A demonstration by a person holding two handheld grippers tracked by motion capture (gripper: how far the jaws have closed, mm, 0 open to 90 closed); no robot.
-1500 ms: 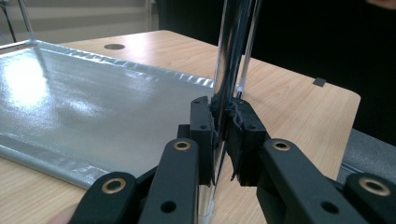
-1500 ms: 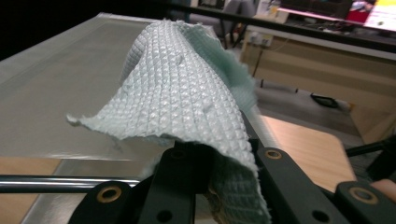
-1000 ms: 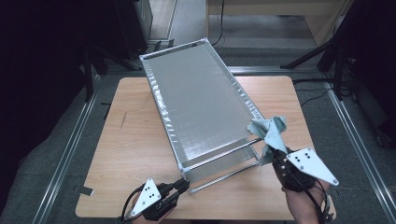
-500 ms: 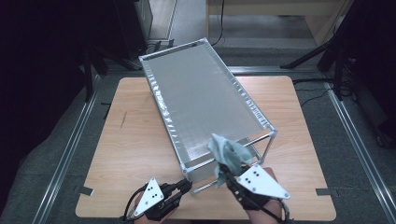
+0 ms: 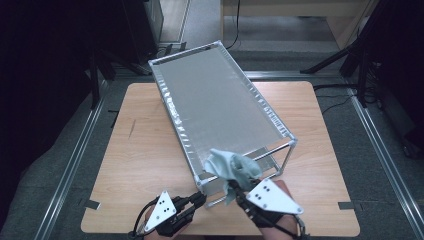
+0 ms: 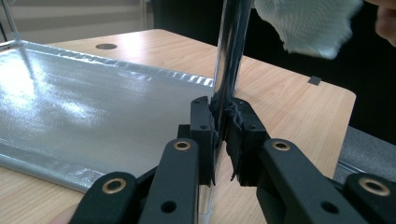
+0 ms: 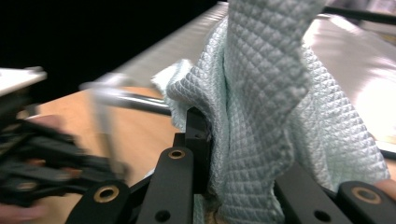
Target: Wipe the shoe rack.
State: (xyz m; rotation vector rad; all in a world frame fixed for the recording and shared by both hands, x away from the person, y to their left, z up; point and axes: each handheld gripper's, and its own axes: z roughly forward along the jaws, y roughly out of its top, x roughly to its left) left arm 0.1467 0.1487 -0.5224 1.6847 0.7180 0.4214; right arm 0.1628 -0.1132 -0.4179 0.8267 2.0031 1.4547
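My left gripper [image 6: 219, 135] clamped on rack post [image 6: 229, 51], frame centre | right gripper [image 7: 233, 154] pinching cloth [image 7: 261, 107] | rack top [image 5: 220, 105], high view; cloth possibly touching it.

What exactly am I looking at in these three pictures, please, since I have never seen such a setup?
A person at a wooden table holds a two-jaw gripper in each hand. One picture looks down from above; the other two come from cameras riding on the grippers, looking along their black jaws. On the table stands a metal rack with a silvery top sheet. The left gripper is shut on the rack's corner post, apparently steadying it. The right gripper is shut on a pale green cloth, held at the rack's near end.
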